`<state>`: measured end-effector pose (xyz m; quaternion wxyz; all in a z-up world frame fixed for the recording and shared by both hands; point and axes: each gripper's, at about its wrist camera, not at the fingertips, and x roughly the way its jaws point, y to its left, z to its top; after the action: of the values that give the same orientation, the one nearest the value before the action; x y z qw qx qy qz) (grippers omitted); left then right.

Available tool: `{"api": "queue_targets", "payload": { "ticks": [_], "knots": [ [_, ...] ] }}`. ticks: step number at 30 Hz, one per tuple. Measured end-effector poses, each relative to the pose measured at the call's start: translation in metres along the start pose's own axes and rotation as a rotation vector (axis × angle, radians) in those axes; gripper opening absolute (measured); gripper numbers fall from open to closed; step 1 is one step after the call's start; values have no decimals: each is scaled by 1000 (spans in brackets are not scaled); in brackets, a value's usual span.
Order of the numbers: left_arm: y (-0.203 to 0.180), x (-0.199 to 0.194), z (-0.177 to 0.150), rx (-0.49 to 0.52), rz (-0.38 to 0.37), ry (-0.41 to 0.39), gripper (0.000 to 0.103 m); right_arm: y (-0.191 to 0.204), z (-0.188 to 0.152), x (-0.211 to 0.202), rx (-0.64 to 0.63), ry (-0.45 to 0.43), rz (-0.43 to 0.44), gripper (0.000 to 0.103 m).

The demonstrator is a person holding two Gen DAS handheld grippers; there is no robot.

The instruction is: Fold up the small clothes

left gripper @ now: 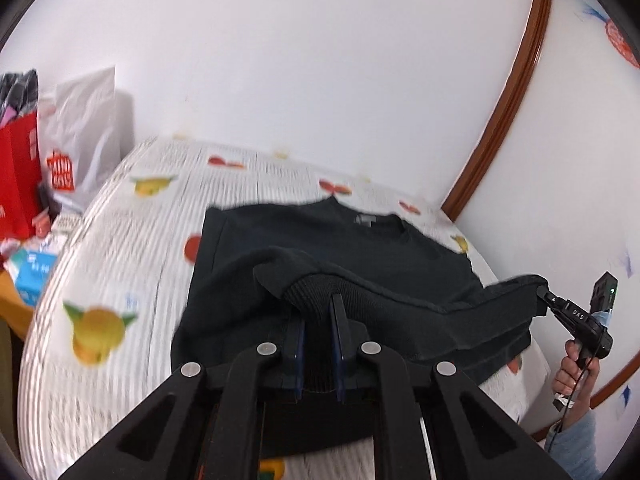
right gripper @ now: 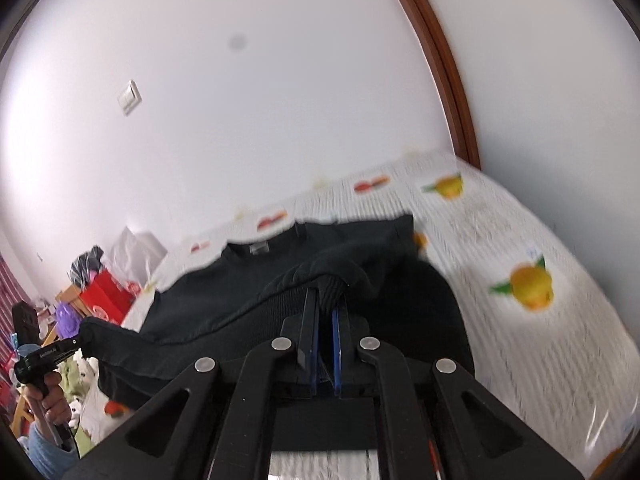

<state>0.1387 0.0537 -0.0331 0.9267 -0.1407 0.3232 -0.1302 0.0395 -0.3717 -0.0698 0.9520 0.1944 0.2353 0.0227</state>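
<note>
Both grippers pinch the bottom hem of the dark sweater (left gripper: 336, 248): left gripper (left gripper: 320, 316), right gripper (right gripper: 325, 312). Lift both evenly and lay the hem by the collar, near the bed's (left gripper: 132, 248) far edge.

One dark green knitted sweater (left gripper: 320, 248) lies on one bed with a white fruit-print cover (left gripper: 132, 272). Two black hand-held grippers: the left (left gripper: 320, 312) and the right (right gripper: 326, 308) (each pinching the sweater's ribbed hem). Left of the left one stand one red paper bag (left gripper: 18, 184) and one white plastic bag (left gripper: 80, 136).
</note>
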Motion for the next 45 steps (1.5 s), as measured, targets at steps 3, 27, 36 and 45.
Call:
{"api": "queue_targets", "payload": {
  "ticks": [3,27,36,45],
  "knots": [
    [-2,11,19,-14,17,-22,11,0,17,7,11,-27,4,5],
    [24,106,32,-1,84,175,21,-11,32,119,-24,164,-191,17],
    [1,69,11,82,-1,174,41,32,9,91,-154,234,-103,40],
    [-35,93,-12,153,-48,302,41,59,-14,120,-245,302,-49,34]
  ]
}}
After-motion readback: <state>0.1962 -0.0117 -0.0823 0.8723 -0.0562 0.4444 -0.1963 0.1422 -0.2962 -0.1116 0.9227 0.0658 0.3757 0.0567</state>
